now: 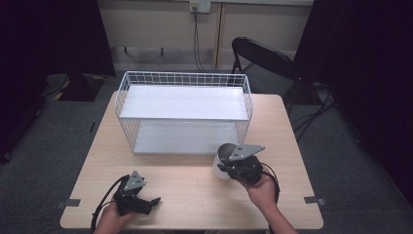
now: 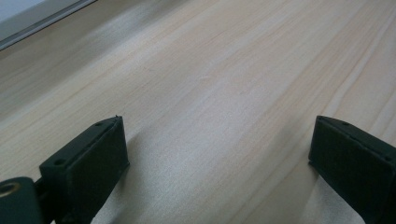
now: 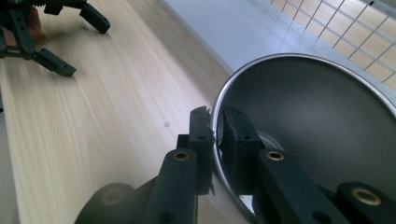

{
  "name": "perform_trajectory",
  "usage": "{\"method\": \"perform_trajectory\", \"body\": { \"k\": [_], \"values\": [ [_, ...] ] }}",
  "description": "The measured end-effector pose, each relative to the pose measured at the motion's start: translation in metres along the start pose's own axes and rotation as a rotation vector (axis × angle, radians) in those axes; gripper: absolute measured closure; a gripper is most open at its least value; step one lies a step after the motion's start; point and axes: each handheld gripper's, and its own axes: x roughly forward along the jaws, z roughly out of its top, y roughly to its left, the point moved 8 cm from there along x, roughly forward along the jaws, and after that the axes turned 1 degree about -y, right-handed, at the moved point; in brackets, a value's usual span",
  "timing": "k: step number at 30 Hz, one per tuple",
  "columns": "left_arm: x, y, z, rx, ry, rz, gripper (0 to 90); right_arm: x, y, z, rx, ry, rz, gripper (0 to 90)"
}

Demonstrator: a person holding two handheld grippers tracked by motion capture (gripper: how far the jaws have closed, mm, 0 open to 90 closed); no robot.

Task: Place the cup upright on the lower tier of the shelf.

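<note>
A white cup with a dark metal inside (image 1: 221,158) stands in front of the wire shelf rack (image 1: 184,109) on the table. My right gripper (image 1: 229,163) is shut on its rim; in the right gripper view one jaw sits outside the cup (image 3: 317,121) and one inside, pinching the thin wall, with the right gripper (image 3: 217,133) at the near rim. My left gripper (image 1: 151,202) rests low over the near left of the table, open, with bare wood between its fingers (image 2: 84,163). The left gripper (image 3: 70,42) also appears far off in the right gripper view.
The white wire rack has two white shelves, both bare. The wooden table (image 1: 195,195) has free room between the two hands. A black folding chair (image 1: 265,61) stands behind the table's far right corner. Tape marks sit at the near corners.
</note>
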Motion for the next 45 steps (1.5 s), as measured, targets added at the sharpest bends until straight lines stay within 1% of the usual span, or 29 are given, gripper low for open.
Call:
{"method": "perform_trajectory", "body": {
  "k": [4,5,9,12,14,17,33,39,45],
  "values": [
    [0.0,0.0,0.0,0.0,0.0,0.0,3.9,0.002,0.001,0.005,-0.007,-0.011,0.004,82.4],
    [0.0,0.0,0.0,0.0,0.0,0.0,3.9,0.004,0.002,0.009,-0.017,-0.016,0.001,82.4],
    [0.0,0.0,0.0,0.0,0.0,0.0,3.8,0.006,0.002,0.012,-0.026,-0.022,0.0,82.4],
    [0.0,0.0,0.0,0.0,0.0,0.0,3.9,0.01,0.001,0.016,-0.033,-0.036,-0.008,82.4],
    [0.0,0.0,0.0,0.0,0.0,0.0,3.9,0.011,0.0,0.017,-0.026,-0.041,-0.007,82.4],
    [0.0,0.0,0.0,0.0,0.0,0.0,3.9,0.013,-0.002,0.02,-0.029,-0.048,-0.007,82.4],
    [0.001,-0.001,0.0,0.004,0.006,-0.006,1.9,0.019,-0.009,0.035,-0.04,-0.057,-0.011,82.4],
    [0.001,-0.001,0.0,0.008,0.011,-0.008,0.0,0.024,-0.011,0.041,-0.054,-0.062,-0.012,82.4],
    [0.001,-0.001,0.0,0.008,0.011,-0.008,0.0,0.029,-0.011,0.046,-0.072,-0.062,-0.017,82.4]
  ]
}}
